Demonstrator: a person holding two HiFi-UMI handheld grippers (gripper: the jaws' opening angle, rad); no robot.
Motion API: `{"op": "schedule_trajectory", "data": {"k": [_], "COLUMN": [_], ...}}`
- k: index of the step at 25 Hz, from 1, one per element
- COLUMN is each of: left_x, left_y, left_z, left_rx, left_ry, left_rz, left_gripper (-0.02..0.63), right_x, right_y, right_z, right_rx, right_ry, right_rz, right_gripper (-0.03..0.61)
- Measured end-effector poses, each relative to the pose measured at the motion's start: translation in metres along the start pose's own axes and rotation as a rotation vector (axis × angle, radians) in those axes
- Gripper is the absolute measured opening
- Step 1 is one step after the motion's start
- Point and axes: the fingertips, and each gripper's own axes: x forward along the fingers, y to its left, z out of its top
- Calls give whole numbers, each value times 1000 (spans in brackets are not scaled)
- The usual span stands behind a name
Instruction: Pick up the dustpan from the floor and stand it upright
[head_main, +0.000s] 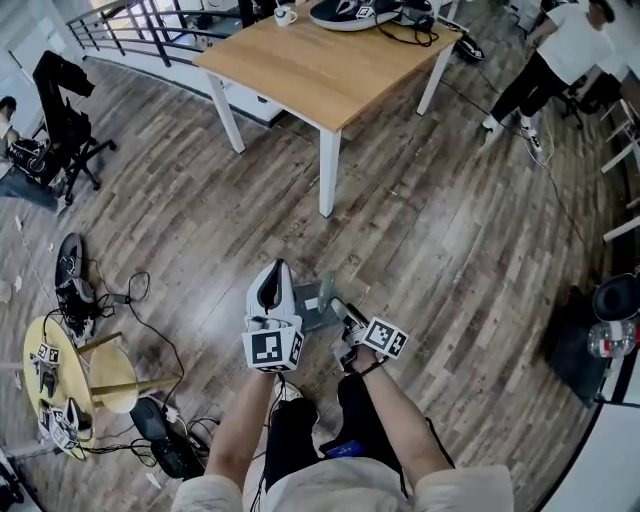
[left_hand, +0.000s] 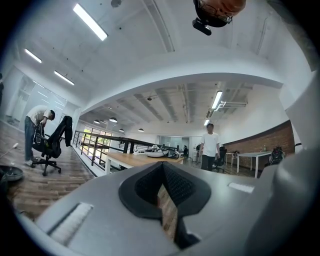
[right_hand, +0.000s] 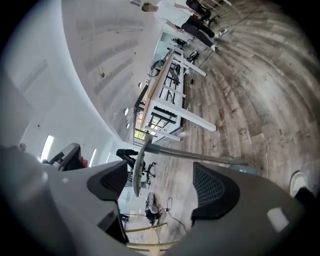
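Right, two grippers in play and one dustpan (head_main: 316, 300), so let's count it off. From the head view, the grey dustpan sits on the wood floor (head_main: 450, 230) just ahead of the person's knees, between the two grippers and close to both. Its single long handle (right_hand: 190, 154) runs the same way as the table legs in the right gripper view, so it reads as upright, pan end at the floor.

Left gripper (left_hand: 162, 172): its two pads are together, with only a thin slit lower down showing floorboards, and there is nothing between them. Right gripper (right_hand: 160, 185): both pads are spread wide. The handle passes just beyond them and its curved top end dips into the gap, but neither pad is pressing on it.

Further out there is one wooden table (head_main: 330, 70) with three white legs showing. One cup (head_main: 285, 15) stands near its far edge beside some dark gear. One office chair (head_main: 65, 120) draped in black is off to the left. One small round yellow table (head_main: 40, 345) is at lower left, with cables trailing around it. The left gripper view shows two people: a bent-over person (left_hand: 36, 127) at the chair and a standing person (left_hand: 210, 145) near the table.
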Motion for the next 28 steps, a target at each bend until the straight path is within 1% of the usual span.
{"op": "schedule_trajectory", "data": {"k": [2,5,6,8,9,14,17,20,23,26,28], "left_x": [-23,-60,-68,-85,-93,-134,-148,-174,-191,-191,-196], "left_y": [-12,-34,-41,-47,-48,-36,-31,-38,-49,-58,-65], "left_z": [37,90,107,135,146,189,219,245,265,279,284], "left_rx": [-2,-5,-8,-12,-13,-2,-12,-3,20,41,49], "left_ry": [4,12,12,10,10,1,-6,-24,-51,-62,-64], "left_rz": [-1,5,5,4,6,18,26,29,36,38,36], "left_gripper": [20,20,20,20,20,20,20,20,20,20,20], "right_x": [-36,-93,-109,-132,-140,-158,-168,-194,-220,-234,-246], "right_y": [35,93,114,155,173,259,318,365,398,426,441], "right_z": [-1,2,6,12,13,5,9,5,9,20,20], "right_rx": [-35,-77,-98,-152,-185,-406,-515,-652,-792,-970,-1075], "right_ry": [-21,-41,-53,-83,-99,-160,-204,-256,-321,-386,-416], "right_rz": [-21,-4,2,15,20,44,77,98,101,90,87], "right_gripper": [393,299,246,186,155,56,25,14,8,6,6]}}
